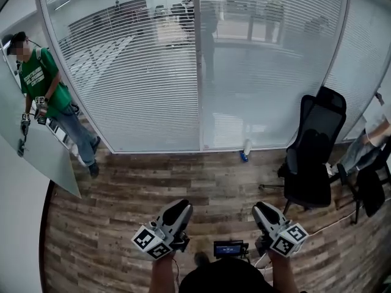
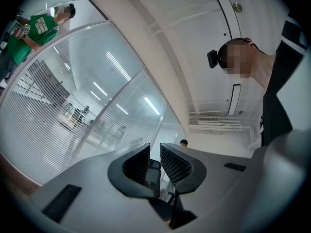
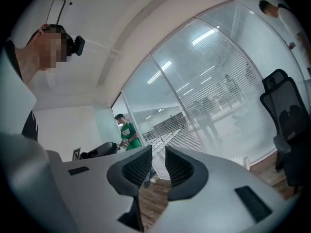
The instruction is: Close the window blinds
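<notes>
White horizontal blinds (image 1: 134,66) hang behind the glass wall ahead, slats partly turned so the room beyond shows through. They also appear in the left gripper view as blinds (image 2: 53,96) and in the right gripper view as blinds (image 3: 218,96). My left gripper (image 1: 181,210) and right gripper (image 1: 261,211) are held low over the wood floor, well back from the glass. The left gripper (image 2: 155,152) has its jaws shut with nothing between them. The right gripper (image 3: 158,154) looks the same, jaws nearly together and empty.
A black office chair (image 1: 314,151) stands at the right by the glass. A person in a green shirt (image 1: 43,81) stands at the left beside a white panel (image 1: 30,163). A small bottle (image 1: 246,149) sits at the wall's base. Another person (image 1: 372,136) is at the right edge.
</notes>
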Action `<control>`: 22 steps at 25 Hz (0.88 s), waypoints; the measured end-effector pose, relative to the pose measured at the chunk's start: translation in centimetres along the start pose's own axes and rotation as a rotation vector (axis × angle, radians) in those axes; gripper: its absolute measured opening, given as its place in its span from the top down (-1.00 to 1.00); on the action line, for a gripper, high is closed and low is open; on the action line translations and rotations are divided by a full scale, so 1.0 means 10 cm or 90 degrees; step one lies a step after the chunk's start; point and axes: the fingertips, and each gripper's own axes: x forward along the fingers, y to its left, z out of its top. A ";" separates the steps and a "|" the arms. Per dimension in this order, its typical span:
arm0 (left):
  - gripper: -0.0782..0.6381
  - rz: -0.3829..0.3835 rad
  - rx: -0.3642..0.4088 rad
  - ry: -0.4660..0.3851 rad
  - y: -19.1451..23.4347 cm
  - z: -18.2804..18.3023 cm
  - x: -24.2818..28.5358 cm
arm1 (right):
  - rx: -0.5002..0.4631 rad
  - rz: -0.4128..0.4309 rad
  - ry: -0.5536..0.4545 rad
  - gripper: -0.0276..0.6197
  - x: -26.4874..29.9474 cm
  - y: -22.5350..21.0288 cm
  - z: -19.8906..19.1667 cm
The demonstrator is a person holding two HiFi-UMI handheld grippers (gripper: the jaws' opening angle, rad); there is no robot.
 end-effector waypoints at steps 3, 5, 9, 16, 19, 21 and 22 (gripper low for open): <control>0.61 0.008 0.004 -0.001 0.06 0.04 -0.08 | -0.004 0.000 0.003 0.69 0.06 0.06 -0.02; 0.61 0.011 0.005 -0.005 0.10 0.09 -0.15 | -0.010 0.002 0.004 0.69 0.11 0.12 -0.03; 0.61 0.020 0.008 -0.009 0.18 0.15 -0.30 | -0.014 0.005 0.004 0.69 0.20 0.23 -0.07; 0.61 0.033 0.023 -0.008 0.26 0.21 -0.30 | -0.005 0.013 0.005 0.69 0.30 0.19 -0.10; 0.61 0.047 0.028 -0.004 0.37 0.20 -0.22 | 0.001 0.022 0.007 0.69 0.43 0.06 -0.09; 0.61 0.060 0.032 0.000 0.46 0.19 -0.14 | 0.006 0.032 0.007 0.69 0.54 -0.05 -0.07; 0.61 0.066 0.035 0.002 0.51 0.18 -0.09 | 0.009 0.039 0.007 0.69 0.60 -0.11 -0.05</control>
